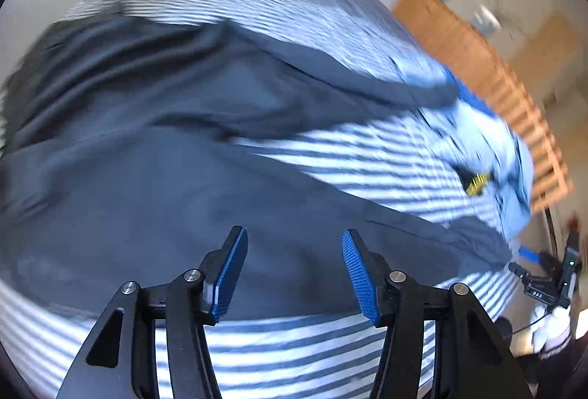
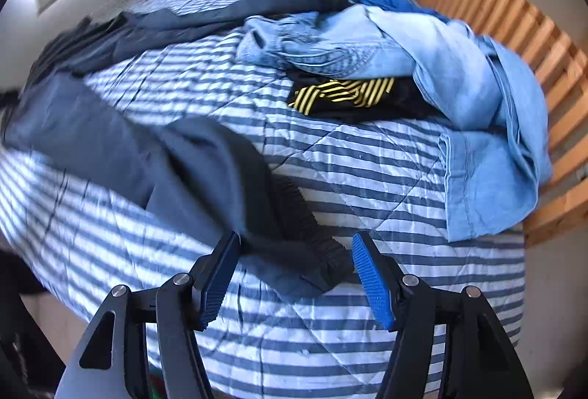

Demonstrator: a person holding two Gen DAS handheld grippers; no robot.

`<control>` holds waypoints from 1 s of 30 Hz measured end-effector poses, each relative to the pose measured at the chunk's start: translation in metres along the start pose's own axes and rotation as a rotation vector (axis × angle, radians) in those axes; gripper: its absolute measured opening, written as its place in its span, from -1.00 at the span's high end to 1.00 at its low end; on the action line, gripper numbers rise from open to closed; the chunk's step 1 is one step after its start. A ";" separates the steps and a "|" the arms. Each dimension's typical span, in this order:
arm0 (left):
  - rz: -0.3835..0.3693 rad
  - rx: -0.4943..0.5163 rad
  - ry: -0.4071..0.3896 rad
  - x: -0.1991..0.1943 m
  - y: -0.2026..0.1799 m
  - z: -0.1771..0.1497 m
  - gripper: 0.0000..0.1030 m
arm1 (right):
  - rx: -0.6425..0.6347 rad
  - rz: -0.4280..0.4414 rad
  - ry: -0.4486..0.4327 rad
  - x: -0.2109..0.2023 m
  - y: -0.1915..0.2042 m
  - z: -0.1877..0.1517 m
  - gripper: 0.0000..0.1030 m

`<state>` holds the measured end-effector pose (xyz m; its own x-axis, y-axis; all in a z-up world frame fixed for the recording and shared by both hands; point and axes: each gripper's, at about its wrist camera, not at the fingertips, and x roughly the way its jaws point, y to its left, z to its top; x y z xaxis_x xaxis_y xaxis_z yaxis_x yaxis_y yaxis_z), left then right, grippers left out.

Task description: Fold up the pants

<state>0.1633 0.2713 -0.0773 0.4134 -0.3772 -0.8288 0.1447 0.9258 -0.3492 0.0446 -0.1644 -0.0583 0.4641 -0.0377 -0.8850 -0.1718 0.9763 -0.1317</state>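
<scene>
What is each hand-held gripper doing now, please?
Left hand-held gripper: open, holding nothing, above the dark pants.
Right hand-held gripper: open, around the pants' ribbed cuff, not clamped.

Clothes pile (image 2: pixel 422 68) crowding right, seemingly

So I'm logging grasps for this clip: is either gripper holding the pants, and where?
Nothing is held. The left gripper and right gripper are both open above the dark pants.
</scene>
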 end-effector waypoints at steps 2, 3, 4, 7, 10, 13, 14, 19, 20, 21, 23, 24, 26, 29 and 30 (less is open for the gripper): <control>-0.010 0.042 0.053 0.027 -0.028 0.006 -0.21 | -0.048 0.013 -0.021 -0.008 0.004 -0.007 -0.16; -0.007 0.063 0.076 0.037 -0.040 0.008 -0.21 | -0.057 0.025 -0.033 -0.011 0.004 -0.009 -0.18; 0.001 0.073 0.091 0.047 -0.049 0.010 -0.22 | -0.074 0.030 -0.046 -0.013 0.005 -0.011 -0.20; 0.034 0.086 0.114 0.076 -0.064 0.024 -0.31 | -0.145 0.005 -0.053 -0.008 0.011 -0.015 -0.26; 0.040 0.095 0.162 0.104 -0.074 0.034 -0.38 | -0.222 -0.033 -0.039 0.008 0.021 -0.015 -0.26; 0.090 0.092 0.207 0.133 -0.073 0.041 -0.39 | -0.284 -0.057 -0.042 0.021 0.031 -0.013 -0.26; 0.106 0.083 0.212 0.141 -0.072 0.042 -0.39 | -0.303 -0.069 -0.040 0.025 0.033 -0.012 -0.26; 0.161 0.102 0.170 0.149 -0.072 0.040 0.98 | -0.358 -0.144 -0.043 0.043 0.043 -0.001 0.19; 0.146 0.088 0.165 0.146 -0.070 0.040 0.99 | -0.354 -0.150 -0.033 0.044 0.042 0.001 0.54; 0.139 0.085 0.156 0.143 -0.068 0.038 0.99 | -0.343 -0.163 -0.022 0.044 0.039 0.004 0.78; 0.117 0.085 0.135 0.130 -0.065 0.034 0.99 | -0.296 -0.164 -0.042 0.034 0.032 0.008 0.89; 0.099 0.076 0.118 0.120 -0.063 0.033 0.99 | -0.275 -0.155 -0.057 0.027 0.029 0.009 0.94; 0.067 0.069 0.065 0.091 -0.060 0.028 0.99 | -0.223 -0.114 -0.093 0.002 0.022 0.009 0.95; 0.030 0.070 -0.024 0.039 -0.056 0.025 0.99 | -0.199 -0.069 -0.161 -0.040 0.020 0.009 0.95; 0.008 0.061 -0.052 0.021 -0.056 0.026 0.99 | -0.197 -0.055 -0.183 -0.056 0.021 0.009 0.95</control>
<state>0.1875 0.2124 -0.0640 0.4607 -0.3697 -0.8069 0.1952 0.9291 -0.3142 0.0227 -0.1398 -0.0075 0.6238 -0.0328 -0.7809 -0.2996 0.9128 -0.2776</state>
